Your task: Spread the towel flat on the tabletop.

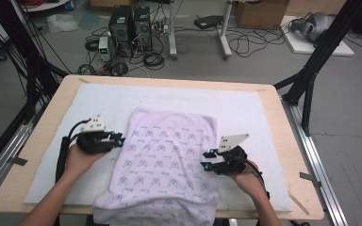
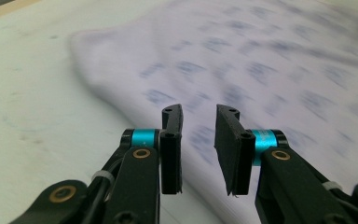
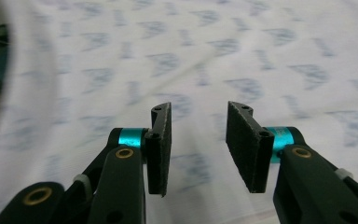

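A white cloth (image 1: 166,155) with a blue printed pattern lies folded on the pale mat, its near edge hanging over the table front. My left gripper (image 1: 121,139) sits at the cloth's left edge, held in a hand. In the left gripper view its jaws stand open (image 2: 199,133) with nothing between them, the cloth (image 2: 261,60) just ahead. My right gripper (image 1: 207,159) rests over the cloth's right side. In the right gripper view its pads are apart (image 3: 199,135) above the cloth (image 3: 205,56), gripping nothing.
A pale mat (image 1: 245,108) covers the wooden table (image 1: 287,141). Black frame legs (image 1: 311,66) stand at the right and left of the table. Computers and cables (image 1: 129,28) lie on the floor beyond the far edge.
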A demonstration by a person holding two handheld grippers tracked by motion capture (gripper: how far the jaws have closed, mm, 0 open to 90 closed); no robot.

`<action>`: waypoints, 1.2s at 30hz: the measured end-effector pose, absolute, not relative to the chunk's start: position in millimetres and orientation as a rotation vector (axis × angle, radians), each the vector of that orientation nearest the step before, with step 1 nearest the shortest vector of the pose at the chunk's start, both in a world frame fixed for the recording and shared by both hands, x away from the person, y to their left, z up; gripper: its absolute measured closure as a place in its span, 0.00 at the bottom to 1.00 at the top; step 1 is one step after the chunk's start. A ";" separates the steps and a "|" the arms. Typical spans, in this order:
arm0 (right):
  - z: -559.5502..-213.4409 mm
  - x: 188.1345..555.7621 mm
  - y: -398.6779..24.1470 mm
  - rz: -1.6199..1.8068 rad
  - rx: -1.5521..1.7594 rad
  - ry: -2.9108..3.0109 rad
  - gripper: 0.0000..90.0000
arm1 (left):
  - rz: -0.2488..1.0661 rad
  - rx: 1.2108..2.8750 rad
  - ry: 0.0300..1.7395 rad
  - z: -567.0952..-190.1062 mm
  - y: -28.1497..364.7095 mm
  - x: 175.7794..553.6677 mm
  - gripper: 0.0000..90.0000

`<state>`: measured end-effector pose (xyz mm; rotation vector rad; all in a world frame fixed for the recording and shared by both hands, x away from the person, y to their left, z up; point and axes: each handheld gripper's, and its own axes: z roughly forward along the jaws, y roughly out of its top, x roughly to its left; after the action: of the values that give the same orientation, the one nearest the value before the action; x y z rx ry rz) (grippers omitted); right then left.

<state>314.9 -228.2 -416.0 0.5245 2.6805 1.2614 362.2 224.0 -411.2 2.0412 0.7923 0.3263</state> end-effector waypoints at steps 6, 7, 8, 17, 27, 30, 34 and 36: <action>-427.0 347.6 -226.0 1.221 0.594 2.660 0.66 | 0.312 2.081 0.950 -435.3 212.3 418.6 0.62; -430.0 351.0 -226.6 1.231 0.618 2.667 0.65 | 0.312 2.077 0.965 -436.6 209.4 423.3 0.58; -432.7 353.7 -227.0 1.228 0.637 2.671 0.65 | 0.317 2.075 0.964 -436.8 207.2 427.1 0.57; -437.6 357.6 -231.5 1.222 0.676 2.669 0.64 | 0.237 2.138 0.716 -423.2 164.8 419.0 0.94; -437.7 361.7 -232.0 1.218 0.680 2.648 0.63 | 0.242 2.200 0.779 -433.1 158.7 427.5 0.62; -439.5 364.3 -231.0 1.210 0.689 2.651 0.63 | 0.267 2.225 0.722 -437.1 148.6 425.9 0.80; -439.7 367.5 -229.5 1.197 0.682 2.657 0.63 | 0.400 2.240 0.788 -426.6 154.5 427.6 0.95; -438.0 368.6 -229.2 1.188 0.681 2.660 0.63 | 0.433 2.156 0.892 -416.8 177.3 432.7 0.95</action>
<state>368.6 -229.2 -438.0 0.6808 2.6600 1.1882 432.7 177.3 -416.8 2.1561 0.8918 0.4334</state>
